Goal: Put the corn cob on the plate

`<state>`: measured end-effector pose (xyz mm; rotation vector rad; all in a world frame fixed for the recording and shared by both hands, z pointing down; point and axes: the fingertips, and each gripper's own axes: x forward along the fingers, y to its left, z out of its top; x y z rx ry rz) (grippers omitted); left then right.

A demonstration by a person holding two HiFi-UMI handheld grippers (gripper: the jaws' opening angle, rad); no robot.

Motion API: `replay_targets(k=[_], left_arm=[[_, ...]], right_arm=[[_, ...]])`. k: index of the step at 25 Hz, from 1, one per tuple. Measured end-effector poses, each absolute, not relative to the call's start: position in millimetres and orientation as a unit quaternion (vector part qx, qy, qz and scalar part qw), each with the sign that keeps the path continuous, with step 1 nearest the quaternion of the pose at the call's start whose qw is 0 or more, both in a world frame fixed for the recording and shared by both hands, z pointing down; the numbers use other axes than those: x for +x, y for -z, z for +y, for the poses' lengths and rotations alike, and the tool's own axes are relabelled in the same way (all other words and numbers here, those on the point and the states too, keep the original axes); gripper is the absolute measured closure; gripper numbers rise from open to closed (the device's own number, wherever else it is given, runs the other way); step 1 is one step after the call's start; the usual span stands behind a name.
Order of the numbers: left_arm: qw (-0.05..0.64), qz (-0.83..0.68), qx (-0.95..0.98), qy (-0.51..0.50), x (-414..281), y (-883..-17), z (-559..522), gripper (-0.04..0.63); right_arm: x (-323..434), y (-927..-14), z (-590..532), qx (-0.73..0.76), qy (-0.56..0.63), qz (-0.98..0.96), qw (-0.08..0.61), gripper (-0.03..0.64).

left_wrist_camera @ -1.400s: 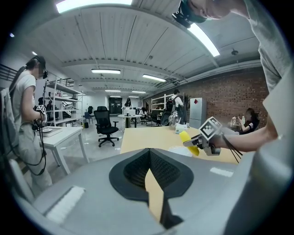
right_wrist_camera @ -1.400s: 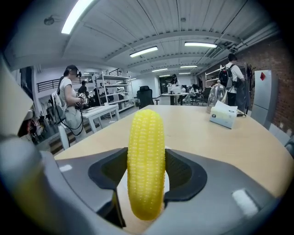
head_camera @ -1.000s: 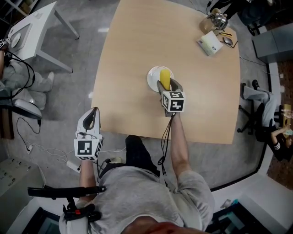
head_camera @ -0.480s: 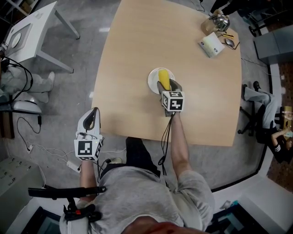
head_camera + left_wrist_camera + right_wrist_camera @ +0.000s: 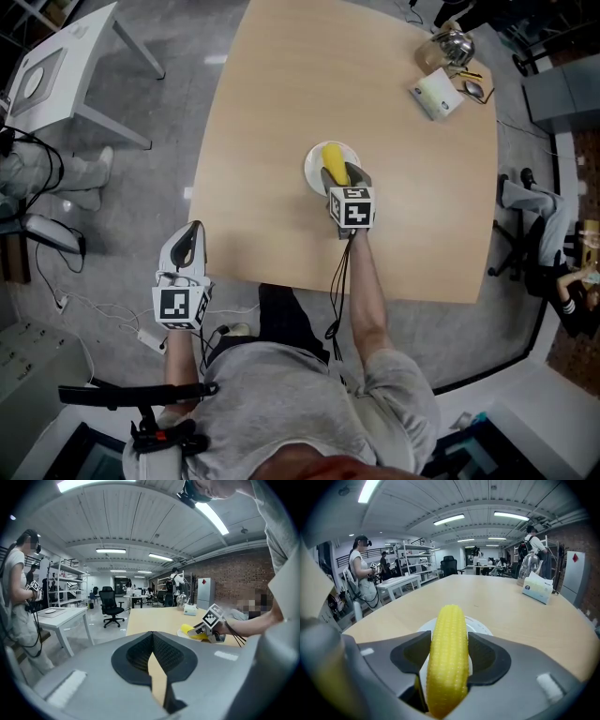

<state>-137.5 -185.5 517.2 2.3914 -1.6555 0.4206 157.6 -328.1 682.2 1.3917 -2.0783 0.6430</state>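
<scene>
Gripping one corn cob (image 5: pixel 448 658), right gripper (image 5: pixel 449 660), one plate (image 5: pixel 315 169)

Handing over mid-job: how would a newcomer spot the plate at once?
Find the big tan table. Near its middle, just ahead of the right tool, lies a small round white plate, under the yellow corn that tool grips. It is the only dish and round; the white box sits off at the far right corner.

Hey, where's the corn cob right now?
The corn cob is clamped between the jaws of the right gripper. In the head view it sits over the white plate, near the middle of the wooden table.
</scene>
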Motion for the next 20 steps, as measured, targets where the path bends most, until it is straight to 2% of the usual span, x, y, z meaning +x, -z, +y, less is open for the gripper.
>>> replay_targets(k=[20], left_arm=[[0.101,-0.56,0.811,-0.14,-136.0,-517.4,-185.3,0.575]], right_arm=[[158.5,-685.3,-335.5,0.523,-0.231,-0.764,0.299,0.359]])
